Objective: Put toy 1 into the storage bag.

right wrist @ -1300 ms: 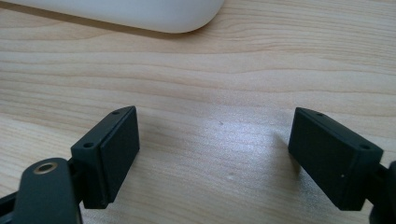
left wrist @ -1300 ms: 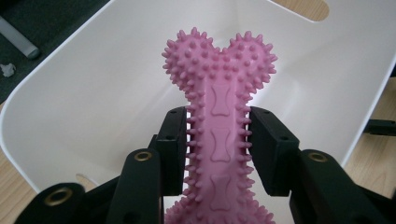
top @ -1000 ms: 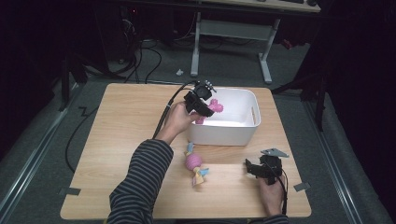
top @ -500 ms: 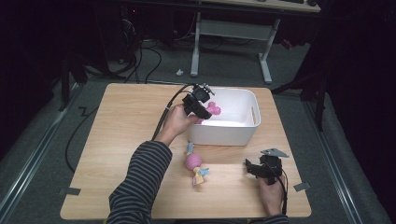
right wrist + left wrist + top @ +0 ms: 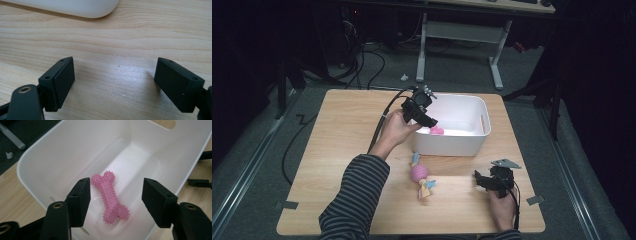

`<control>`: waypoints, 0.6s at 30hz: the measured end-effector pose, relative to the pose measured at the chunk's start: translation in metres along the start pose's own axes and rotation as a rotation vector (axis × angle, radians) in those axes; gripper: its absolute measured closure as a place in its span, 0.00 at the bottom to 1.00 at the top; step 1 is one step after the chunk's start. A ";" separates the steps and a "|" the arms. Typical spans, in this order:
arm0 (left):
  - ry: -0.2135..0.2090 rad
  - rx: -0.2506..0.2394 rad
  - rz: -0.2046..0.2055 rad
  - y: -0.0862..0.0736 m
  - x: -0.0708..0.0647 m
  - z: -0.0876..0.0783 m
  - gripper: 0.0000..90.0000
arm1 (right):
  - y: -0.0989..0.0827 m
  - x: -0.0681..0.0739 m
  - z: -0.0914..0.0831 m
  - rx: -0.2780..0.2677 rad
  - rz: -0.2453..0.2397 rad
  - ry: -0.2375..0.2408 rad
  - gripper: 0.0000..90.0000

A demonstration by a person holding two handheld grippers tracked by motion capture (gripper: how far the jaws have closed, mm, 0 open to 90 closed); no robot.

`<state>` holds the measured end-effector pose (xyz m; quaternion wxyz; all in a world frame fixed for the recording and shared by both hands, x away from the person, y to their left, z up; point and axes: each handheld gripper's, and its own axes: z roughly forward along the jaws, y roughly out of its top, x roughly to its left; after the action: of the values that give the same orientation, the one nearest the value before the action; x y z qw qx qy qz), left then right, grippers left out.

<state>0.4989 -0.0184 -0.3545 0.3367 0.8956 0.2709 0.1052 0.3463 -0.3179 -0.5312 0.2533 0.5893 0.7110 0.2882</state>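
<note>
A pink spiky rubber bone [image 5: 110,196] lies on the floor of the white bin [image 5: 62,155], free of any grip; from above it shows as a pink patch [image 5: 436,130] inside the bin [image 5: 472,142]. My left gripper [image 5: 115,200] hovers over the bin's left rim [image 5: 428,119], and its jaws have just been opening, with the bone loose below the pads. My right gripper [image 5: 115,82] rests low over bare wood at the table's front right [image 5: 482,181], its jaws wide open and nothing between them.
A pink ball toy with blue and yellow knotted ends [image 5: 420,175] lies on the wooden table [image 5: 337,130] in front of the bin. Cables trail off the table's far left edge. Dark floor and a desk frame lie beyond.
The left gripper let go of the pink bone, which dropped to the bin's floor, and pulled back a little toward the bin's left rim. The right gripper stayed put.
</note>
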 end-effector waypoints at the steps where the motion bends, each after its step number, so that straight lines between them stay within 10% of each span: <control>1: 0.003 -0.011 0.003 -0.002 0.001 -0.005 0.44 | 0.000 0.000 0.000 0.000 0.000 0.000 0.18; 18: 0.064 -0.083 -0.067 -0.041 0.022 -0.054 0.43 | 0.000 0.000 0.000 0.000 0.001 -0.001 0.18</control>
<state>0.4799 0.0490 -0.3413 0.3679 0.8675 0.3070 0.1336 0.3463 -0.3177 -0.5312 0.2533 0.5898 0.7105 0.2882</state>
